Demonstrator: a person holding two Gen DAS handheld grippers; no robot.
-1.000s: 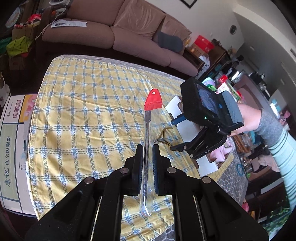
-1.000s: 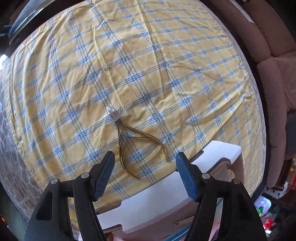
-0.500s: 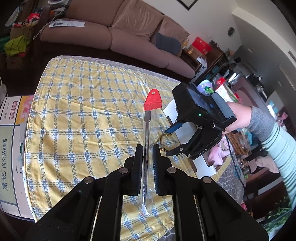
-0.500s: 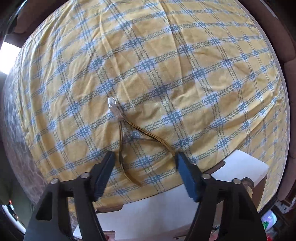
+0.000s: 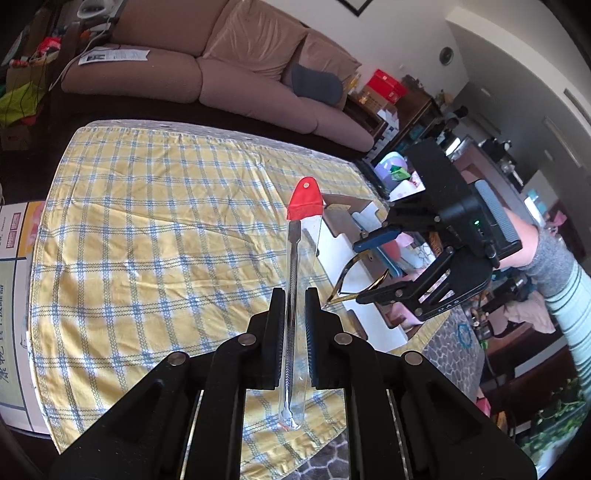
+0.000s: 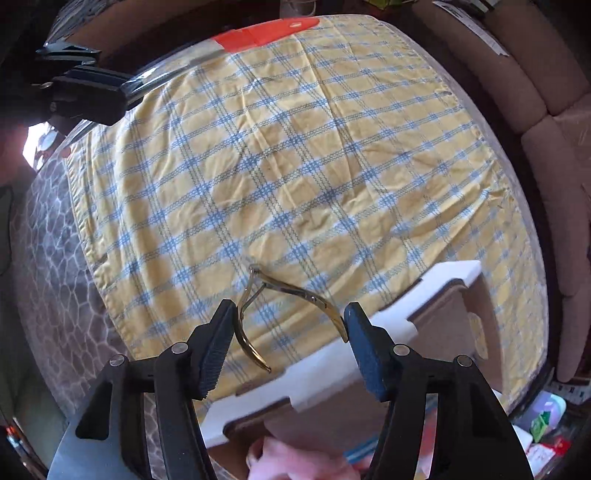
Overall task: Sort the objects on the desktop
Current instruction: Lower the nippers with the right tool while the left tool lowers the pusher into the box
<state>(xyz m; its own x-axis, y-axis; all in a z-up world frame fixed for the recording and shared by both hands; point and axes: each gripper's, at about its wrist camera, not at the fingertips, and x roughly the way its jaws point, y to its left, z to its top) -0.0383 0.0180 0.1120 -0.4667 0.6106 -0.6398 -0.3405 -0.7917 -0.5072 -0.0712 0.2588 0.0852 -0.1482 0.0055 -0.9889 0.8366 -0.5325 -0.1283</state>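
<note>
Left wrist view. The left gripper (image 5: 294,321) occupies the lower centre of the frame, its black fingers (image 5: 277,317) closed narrowly on a slim steel cuticle pusher in a clear sleeve with a red hang tab (image 5: 295,295), which points up the frame over the counter covered by a yellow-and-blue checked cloth (image 5: 147,236). At right of centre, the right gripper (image 5: 373,266) carries the gold-coloured cuticle nipper (image 5: 349,278) between its blue-padded fingers (image 5: 376,236), above the open white cardboard box (image 5: 343,251). A beige sofa (image 5: 221,70) fills the upper left.

Right wrist view. The right gripper (image 6: 290,341) sits at lower centre, fingers (image 6: 364,350) fairly wide, each pad touching one handle of the gold-coloured cuticle nipper (image 6: 284,302); the handles are spread and the nipper's steel tip points up the frame. The white cardboard box (image 6: 436,291) lies at lower right on the checked cloth (image 6: 295,147). The left gripper (image 6: 85,88) appears at upper left with the red tab of the sleeved pusher (image 6: 266,31) at top centre.
</note>
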